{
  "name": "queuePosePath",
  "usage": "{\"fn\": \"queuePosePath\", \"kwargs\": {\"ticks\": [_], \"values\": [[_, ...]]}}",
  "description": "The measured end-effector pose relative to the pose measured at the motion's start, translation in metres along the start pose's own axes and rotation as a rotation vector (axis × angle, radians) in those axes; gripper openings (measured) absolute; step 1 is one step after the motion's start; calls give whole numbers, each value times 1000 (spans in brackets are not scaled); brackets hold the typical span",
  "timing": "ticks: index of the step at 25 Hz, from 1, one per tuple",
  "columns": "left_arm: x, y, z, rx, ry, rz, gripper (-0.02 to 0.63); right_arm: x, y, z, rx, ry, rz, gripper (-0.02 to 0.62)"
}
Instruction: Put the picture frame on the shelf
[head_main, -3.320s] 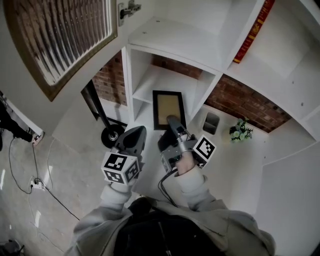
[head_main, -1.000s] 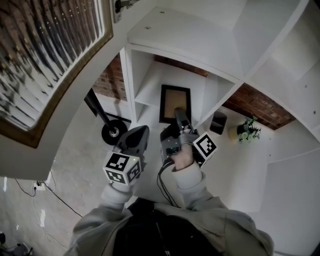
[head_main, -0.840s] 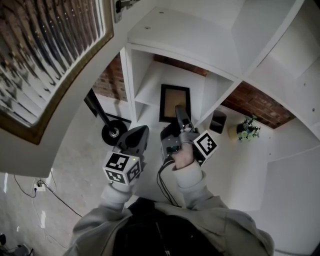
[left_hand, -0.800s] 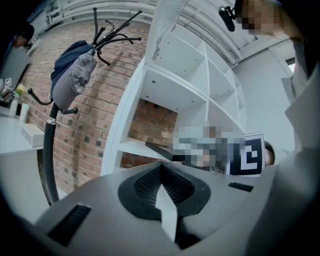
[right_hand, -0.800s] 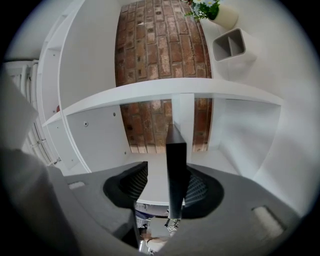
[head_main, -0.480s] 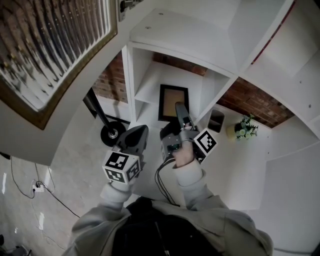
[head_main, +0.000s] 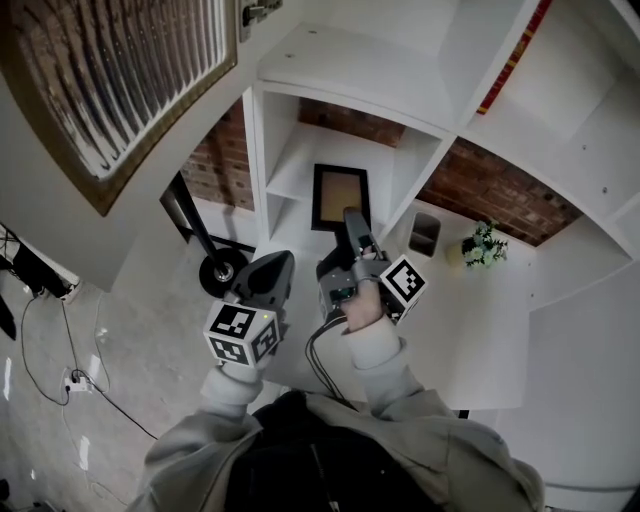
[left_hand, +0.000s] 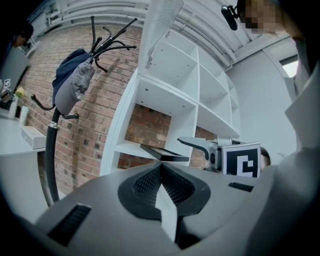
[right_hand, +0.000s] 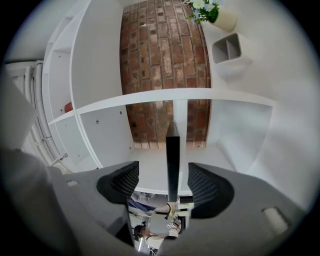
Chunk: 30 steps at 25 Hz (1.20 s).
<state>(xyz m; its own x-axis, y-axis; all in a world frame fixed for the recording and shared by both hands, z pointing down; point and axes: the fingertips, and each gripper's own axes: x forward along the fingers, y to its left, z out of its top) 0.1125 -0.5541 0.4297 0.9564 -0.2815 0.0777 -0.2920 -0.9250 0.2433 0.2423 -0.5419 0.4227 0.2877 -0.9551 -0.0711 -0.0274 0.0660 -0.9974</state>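
Note:
The black picture frame (head_main: 339, 197) with a tan inside lies in the lower compartment of the white shelf unit (head_main: 300, 160). My right gripper (head_main: 352, 224) reaches to its near edge. Its jaws have just been opening. In the right gripper view the frame (right_hand: 172, 155) shows edge-on between the open jaws of the right gripper (right_hand: 165, 185), with a gap on each side. My left gripper (head_main: 268, 276) hangs to the left, short of the shelf, shut and empty. The left gripper view shows the frame (left_hand: 165, 153) under a finger of the right gripper (left_hand: 199, 145).
A coat rack (left_hand: 75, 85) with caps stands left of the shelf, its base (head_main: 215, 272) on the floor. A grey holder (head_main: 424, 233) and a small plant (head_main: 482, 245) sit on the white top to the right. A red book (head_main: 510, 55) leans higher up.
The right gripper's jaws have spread apart off the frame, and it has drawn back a little. The frame stays in the shelf compartment. The head view has swung slightly.

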Motion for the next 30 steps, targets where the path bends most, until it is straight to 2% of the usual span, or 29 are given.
{"fn": "queuePosePath", "kwargs": {"ticks": [5, 11, 13, 15, 16, 17, 18, 19, 20, 24, 30], "values": [[-10, -14, -7, -12, 2, -18, 3, -33, -4, -10, -5, -1, -5, 305], [-15, -41, -19, -42, 12, -61, 3, -82, -5, -25, -87, 58, 3, 298], [-15, -52, -24, -55, 21, -85, 3, -100, 1, -26, -256, 94, 11, 296], [-14, -68, -32, -66, 40, -122, 3, -119, 7, -26, -503, 129, 9, 294], [-14, -77, -36, -69, 51, -141, 3, -128, 7, -25, -612, 140, -6, 257], [-13, -86, -42, -72, 62, -158, 3, -138, 4, -22, -706, 146, -29, 172], [-12, -94, -48, -77, 74, -172, 3, -149, 2, -18, -787, 148, -54, 124], [-12, -103, -54, -85, 85, -186, 3, -159, 0, -14, -858, 148, -78, 45], [-11, -112, -60, -94, 95, -199, 3, -169, -2, -12, -920, 151, -97, 6], [-5, -149, -76, -98, 122, -255, 3, -202, -7, -5, -1087, 163, -164, 0], [-1, -187, -83, -94, 121, -297, 3, -237, -2, 23, -1157, 64, -214, -2]]}}
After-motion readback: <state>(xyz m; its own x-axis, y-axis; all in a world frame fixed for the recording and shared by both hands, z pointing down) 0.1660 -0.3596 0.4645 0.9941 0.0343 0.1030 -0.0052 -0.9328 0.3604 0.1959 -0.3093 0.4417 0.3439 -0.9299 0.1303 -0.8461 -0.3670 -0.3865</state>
